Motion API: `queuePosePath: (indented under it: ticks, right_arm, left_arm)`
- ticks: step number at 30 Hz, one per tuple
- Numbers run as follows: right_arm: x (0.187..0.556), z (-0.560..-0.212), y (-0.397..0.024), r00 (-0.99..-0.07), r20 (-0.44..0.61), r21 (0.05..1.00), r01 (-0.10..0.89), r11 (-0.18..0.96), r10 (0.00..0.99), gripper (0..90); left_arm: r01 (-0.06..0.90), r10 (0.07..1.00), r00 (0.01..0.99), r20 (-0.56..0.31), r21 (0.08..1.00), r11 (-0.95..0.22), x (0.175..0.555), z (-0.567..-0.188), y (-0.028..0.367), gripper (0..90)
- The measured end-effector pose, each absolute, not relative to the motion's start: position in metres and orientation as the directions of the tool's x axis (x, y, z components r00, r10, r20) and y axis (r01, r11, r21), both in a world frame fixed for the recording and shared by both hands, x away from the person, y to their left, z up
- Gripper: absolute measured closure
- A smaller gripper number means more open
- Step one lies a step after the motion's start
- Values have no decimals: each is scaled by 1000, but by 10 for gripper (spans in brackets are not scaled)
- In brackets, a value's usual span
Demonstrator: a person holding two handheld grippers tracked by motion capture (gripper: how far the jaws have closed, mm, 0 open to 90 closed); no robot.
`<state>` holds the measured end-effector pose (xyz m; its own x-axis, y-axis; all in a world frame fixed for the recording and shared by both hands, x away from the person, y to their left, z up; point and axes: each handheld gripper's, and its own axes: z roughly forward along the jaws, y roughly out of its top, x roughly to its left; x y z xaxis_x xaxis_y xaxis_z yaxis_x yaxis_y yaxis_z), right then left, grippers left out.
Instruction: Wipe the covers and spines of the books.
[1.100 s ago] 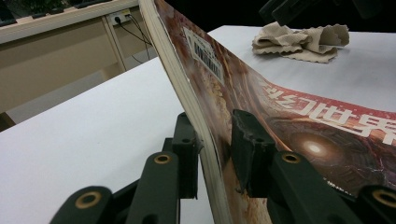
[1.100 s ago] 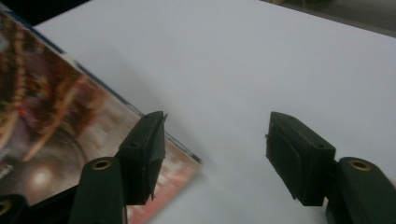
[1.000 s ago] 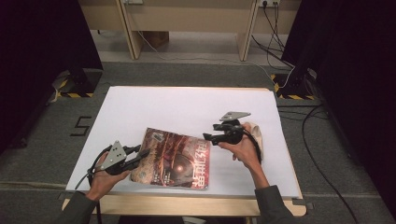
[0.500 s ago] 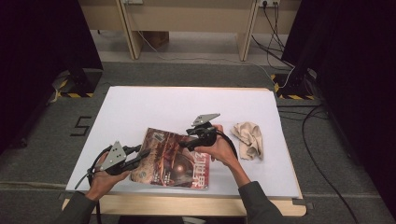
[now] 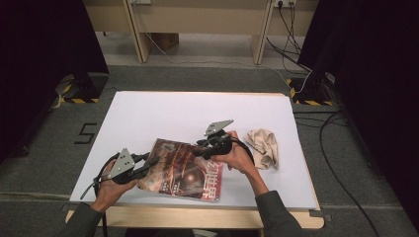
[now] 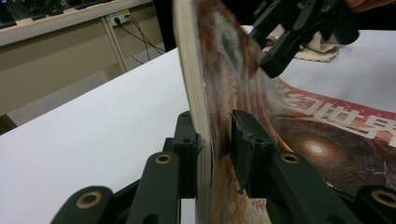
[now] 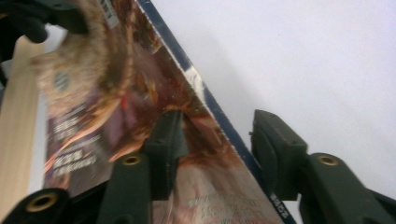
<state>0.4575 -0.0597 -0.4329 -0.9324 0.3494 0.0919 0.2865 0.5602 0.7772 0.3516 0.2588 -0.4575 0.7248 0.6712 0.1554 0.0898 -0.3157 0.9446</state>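
Note:
A magazine (image 5: 183, 170) with a dark red cover lies on the white table top (image 5: 173, 113), toward the front. My left gripper (image 5: 150, 162) is shut on its left edge; in the left gripper view the pages (image 6: 224, 70) stand pinched between the two jaws of that gripper (image 6: 215, 135). My right gripper (image 5: 197, 150) is at the magazine's far edge. Its jaws have just been closing and still stand apart around that edge (image 7: 116, 102): one jaw over the cover, the other over bare table. The right gripper (image 7: 217, 135) is open.
A crumpled beige cloth (image 5: 262, 145) lies on the table just right of my right hand, and it appears behind the right gripper's jaws (image 6: 280, 56) in the left gripper view. The table's wooden front edge (image 5: 197, 217) is close below the magazine.
My right gripper has moved left, from beside the cloth to the magazine's far edge, and its jaws have narrowed. The left gripper has stayed put on the magazine.

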Motion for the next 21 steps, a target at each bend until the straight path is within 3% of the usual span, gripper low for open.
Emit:
queuePosePath:
  ticks: [21]
  right_arm:
    - [455, -438, -46, -971, 43, 761, 186, 622, 237, 665]
  left_arm:
    - [67, 653, 744, 140, 957, -281, 357, -454, 255, 722]
